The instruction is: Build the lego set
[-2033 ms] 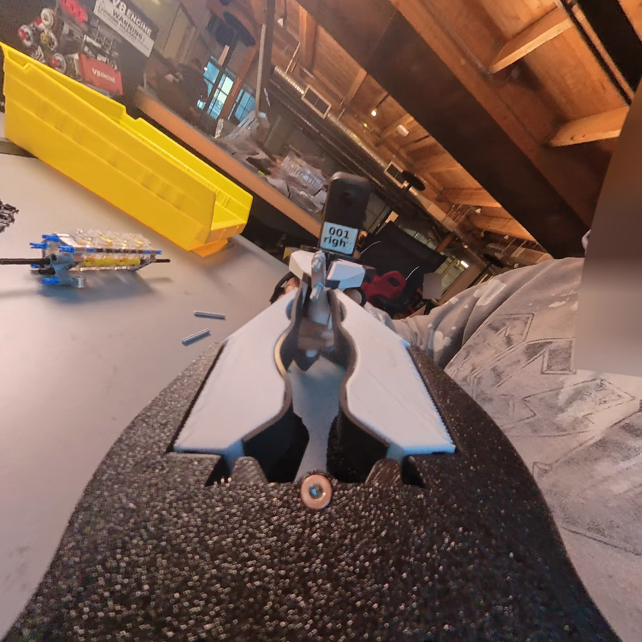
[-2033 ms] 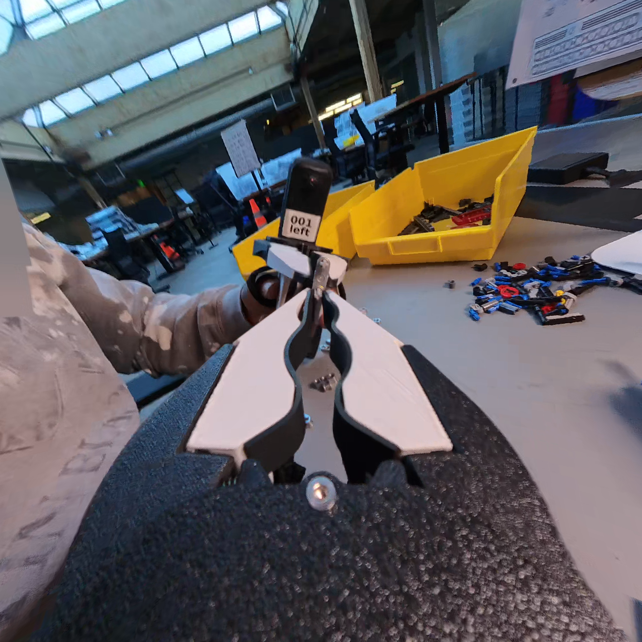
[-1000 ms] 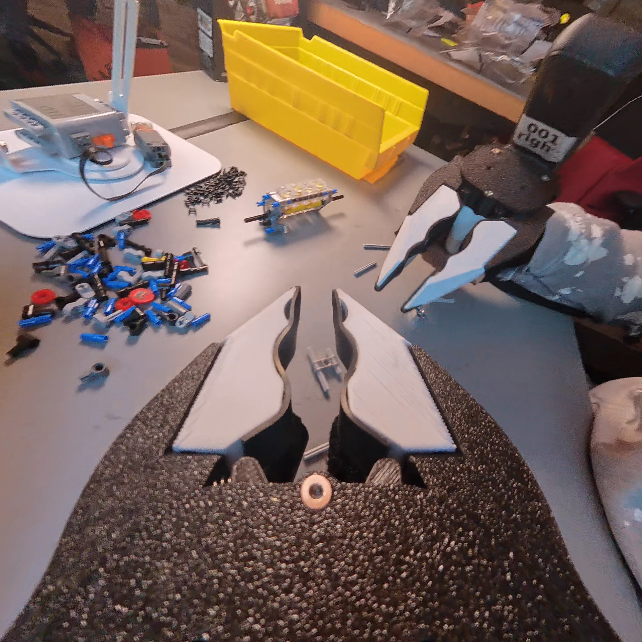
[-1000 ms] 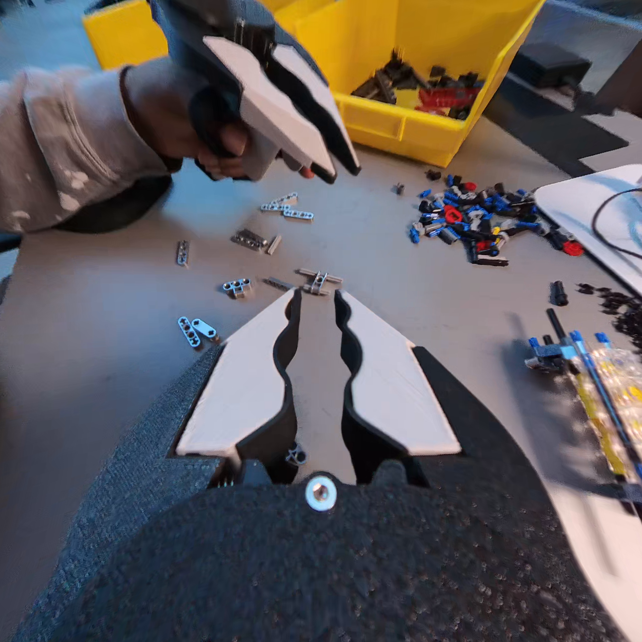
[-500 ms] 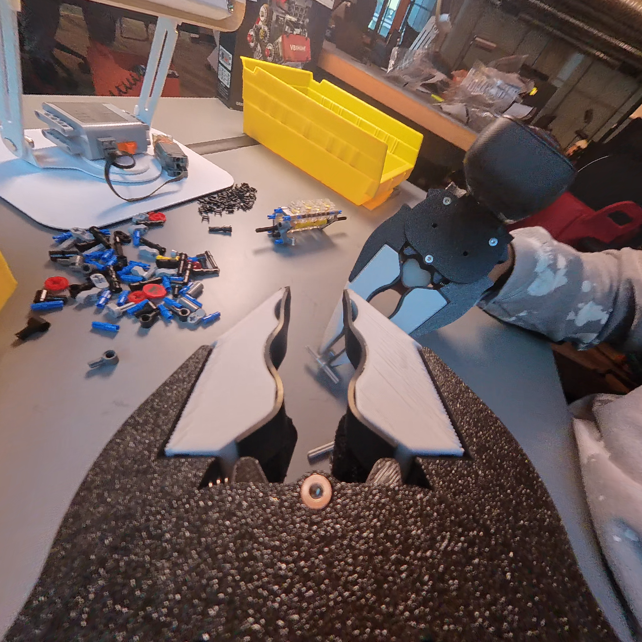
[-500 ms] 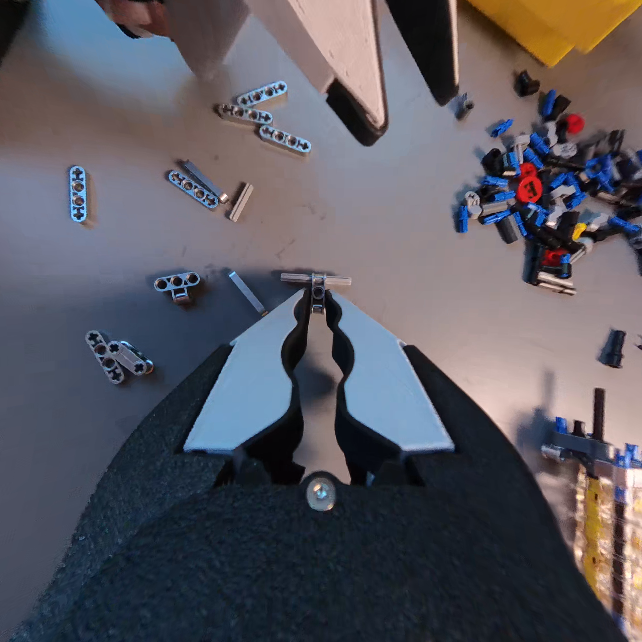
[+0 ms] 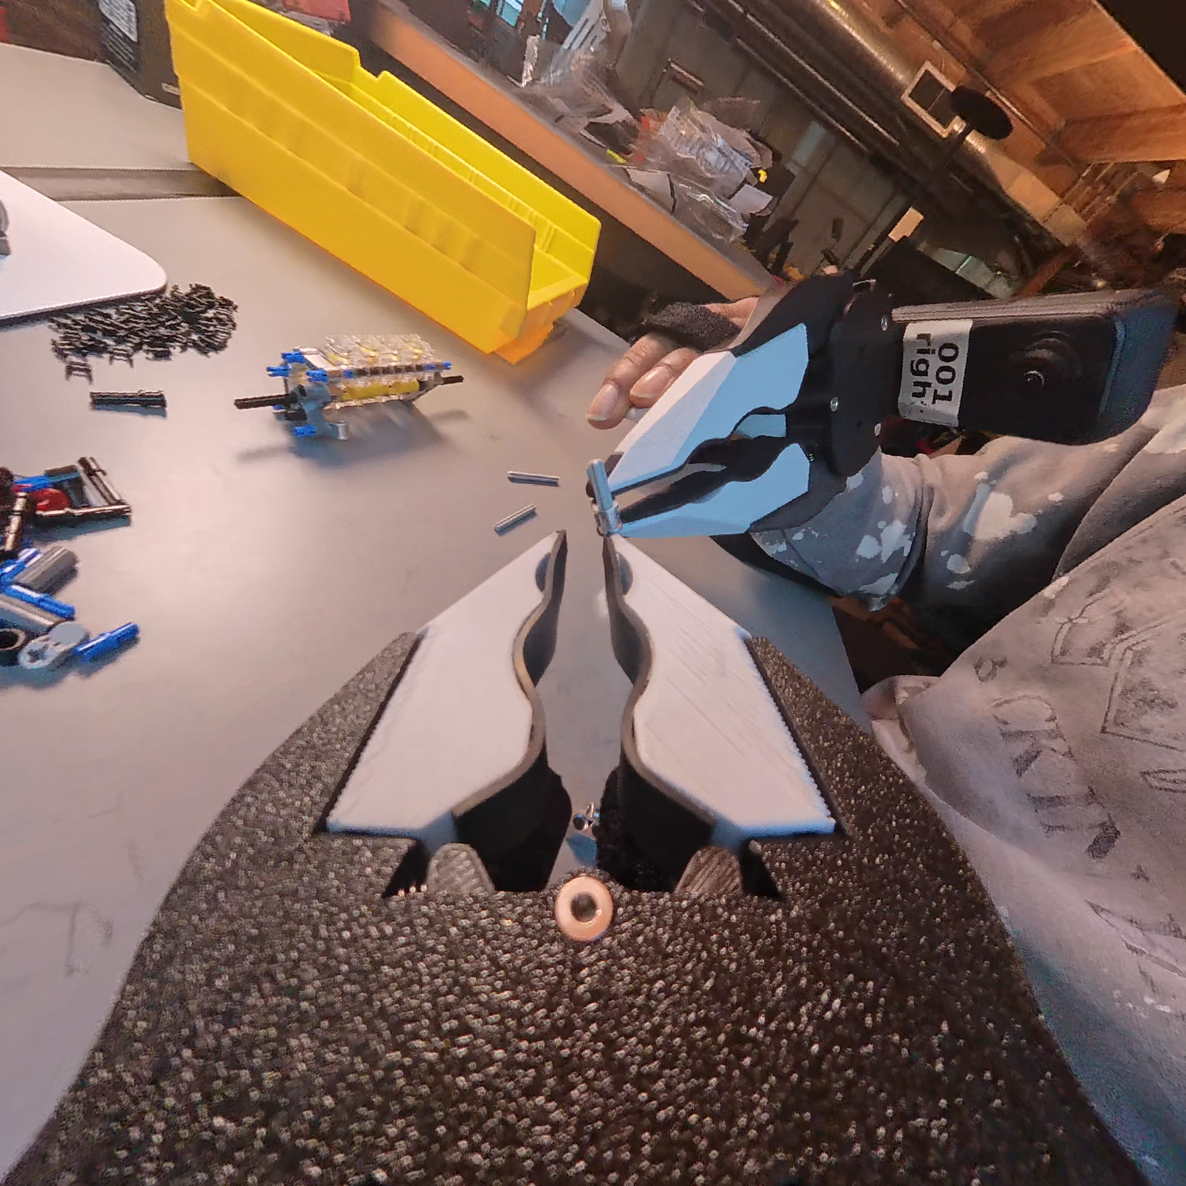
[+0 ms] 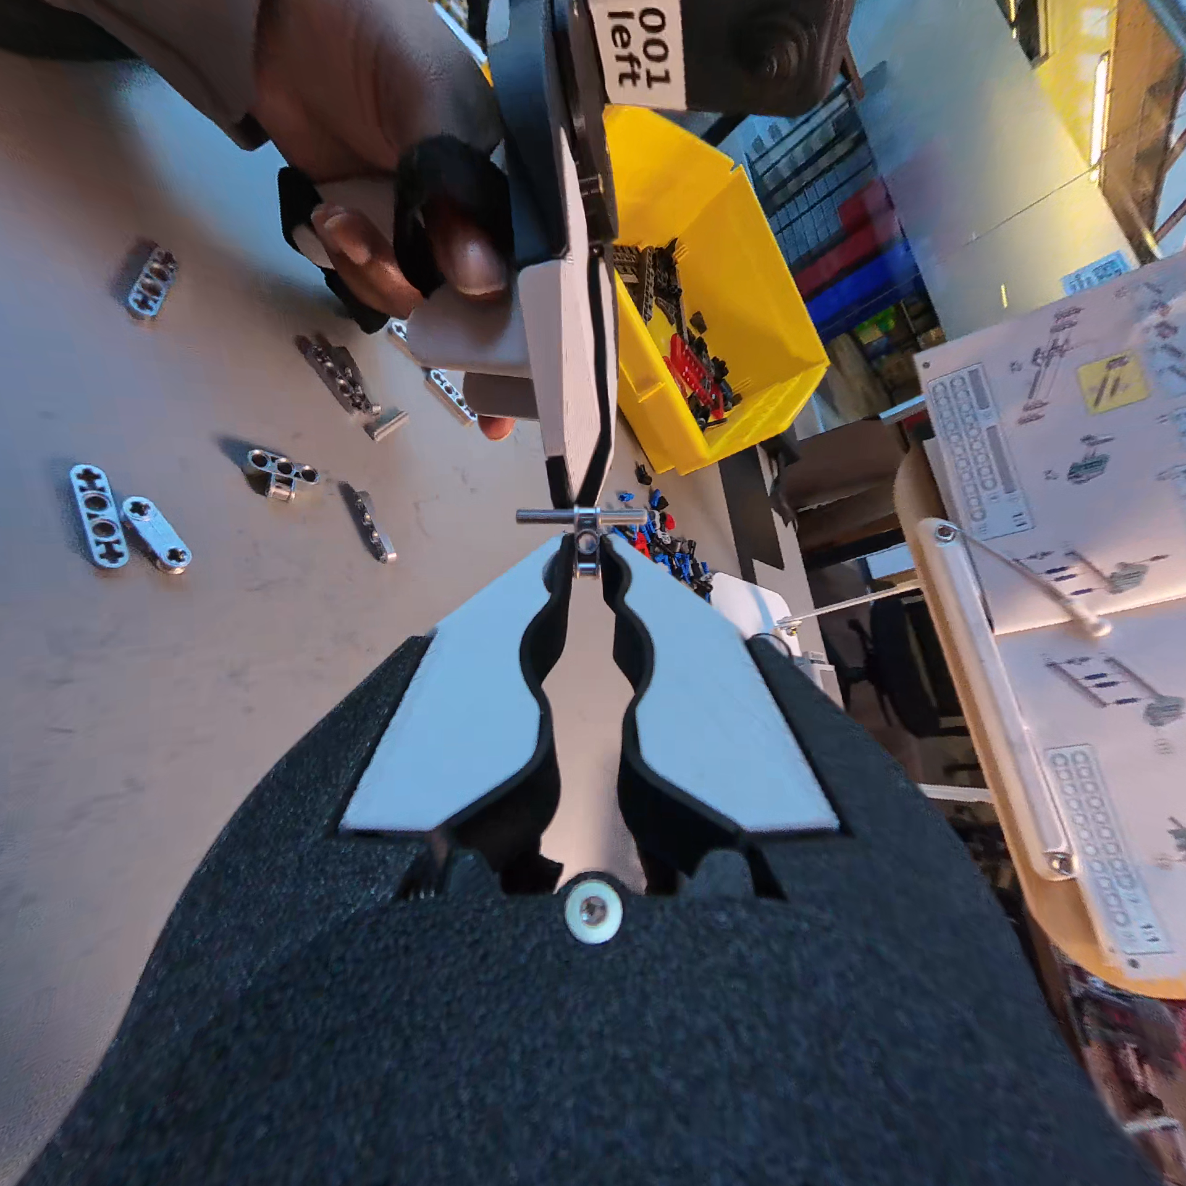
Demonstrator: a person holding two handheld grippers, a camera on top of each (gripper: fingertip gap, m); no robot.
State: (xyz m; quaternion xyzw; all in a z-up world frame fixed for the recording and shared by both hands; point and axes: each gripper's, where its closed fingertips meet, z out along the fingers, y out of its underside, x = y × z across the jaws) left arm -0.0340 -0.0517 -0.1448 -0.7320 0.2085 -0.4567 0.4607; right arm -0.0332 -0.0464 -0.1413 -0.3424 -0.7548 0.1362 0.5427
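My right gripper (image 8: 585,542) is shut on a small grey connector with a short grey axle through it (image 8: 585,526) and holds it above the grey table. In the left wrist view the right gripper (image 7: 610,510) lies on its side, and the piece (image 7: 600,497) sits just beyond my left fingertips. My left gripper (image 7: 585,539) is empty, its jaws a narrow gap apart. In the right wrist view the left gripper (image 8: 574,491) points down, with its tips right above the axle.
A clear, yellow and blue assembly (image 7: 359,385) lies on the table (image 7: 257,577) near a yellow bin (image 7: 385,167). Two loose grey axles (image 7: 532,478) lie near the grippers. Grey beams (image 8: 103,513), a pile of small parts (image 7: 38,577), a second bin (image 8: 719,308) and an instruction sheet (image 8: 1027,449) are around. Left and right tips are no more than a few centimetres apart.
The right gripper has lifted the grey piece off the table and turned on its side, bringing it up to the left fingertips. The left jaws have narrowed.
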